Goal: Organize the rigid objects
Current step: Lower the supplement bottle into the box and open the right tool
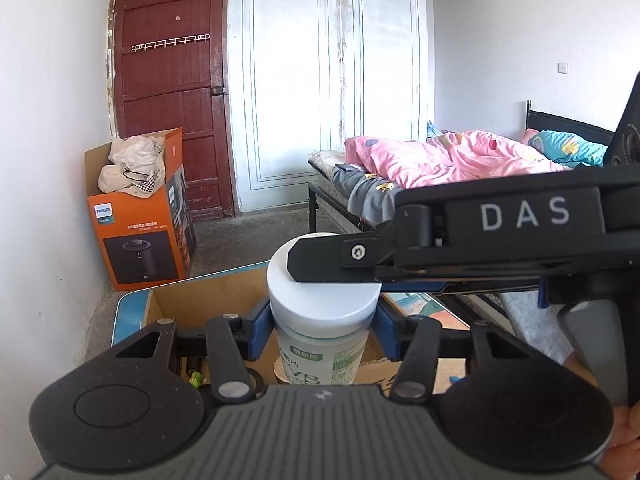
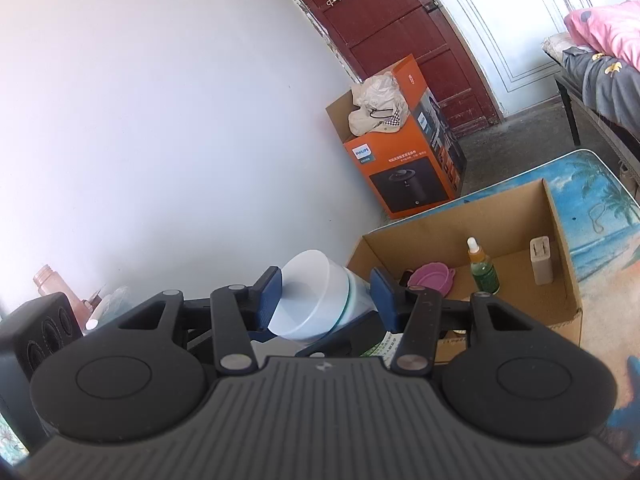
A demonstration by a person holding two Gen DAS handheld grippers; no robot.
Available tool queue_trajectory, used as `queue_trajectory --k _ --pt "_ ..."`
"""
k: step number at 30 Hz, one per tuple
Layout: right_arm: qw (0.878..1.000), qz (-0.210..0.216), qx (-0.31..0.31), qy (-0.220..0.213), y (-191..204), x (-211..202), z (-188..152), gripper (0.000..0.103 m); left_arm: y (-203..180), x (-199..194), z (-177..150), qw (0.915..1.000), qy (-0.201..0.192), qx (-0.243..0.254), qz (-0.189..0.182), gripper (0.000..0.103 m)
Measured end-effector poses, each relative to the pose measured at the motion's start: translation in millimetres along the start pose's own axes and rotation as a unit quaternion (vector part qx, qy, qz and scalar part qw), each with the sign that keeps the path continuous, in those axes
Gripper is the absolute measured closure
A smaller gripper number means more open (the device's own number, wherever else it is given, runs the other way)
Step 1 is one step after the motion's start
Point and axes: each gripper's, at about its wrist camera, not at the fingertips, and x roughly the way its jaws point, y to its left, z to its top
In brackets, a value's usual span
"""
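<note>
My left gripper (image 1: 324, 322) clamps the white-lidded jar (image 1: 320, 332) above the cardboard box (image 2: 560, 240); my right gripper (image 2: 326, 300) straddles its lid, unclenched.

White-lidded jar (image 1: 320, 320), brown cardboard box (image 2: 560, 240), orange carton (image 1: 140, 220), pink quilt (image 1: 440, 160)

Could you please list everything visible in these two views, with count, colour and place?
jar: one, white lid, pale green label, between the left gripper's pads above the cardboard box
cardboard box: one, brown, open, on the table
dropper bottle: one, green, upright inside the box
charger: one, white, upright inside the box
pink lid: one, inside the box
table: one, beach print
orange box: one, on the floor by the red door
red door: one, far wall
bed: one, pink quilt, at right
left gripper: one, black, shut on the jar
right gripper: one, black, around the jar's lid
</note>
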Motion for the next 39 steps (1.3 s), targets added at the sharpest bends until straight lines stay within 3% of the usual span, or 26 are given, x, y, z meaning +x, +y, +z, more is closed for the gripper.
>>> queue_trajectory --k 8,20,29,39 --pt "1.000 -0.026 0.007 0.011 -46.9 17.2 37.2 0.053 -2.1 65.4 24.6 0.9984 0.038 -0.018 -0.038 0.049" --pt "0.994 -0.058 0.064 0.069 -147.2 78.9 16.5 0.053 -6.8 165.7 -10.4 0.9894 0.131 -0.033 -0.054 0.049" --pt "0.992 -0.084 0.047 0.087 -168.9 105.1 11.7 0.053 -8.5 202.6 -20.5 0.9837 0.167 -0.033 -0.058 0.049" --pt "0.992 -0.090 0.037 0.084 -173.9 107.8 11.4 0.053 -6.0 217.1 -32.7 0.9790 0.188 -0.038 -0.069 0.048"
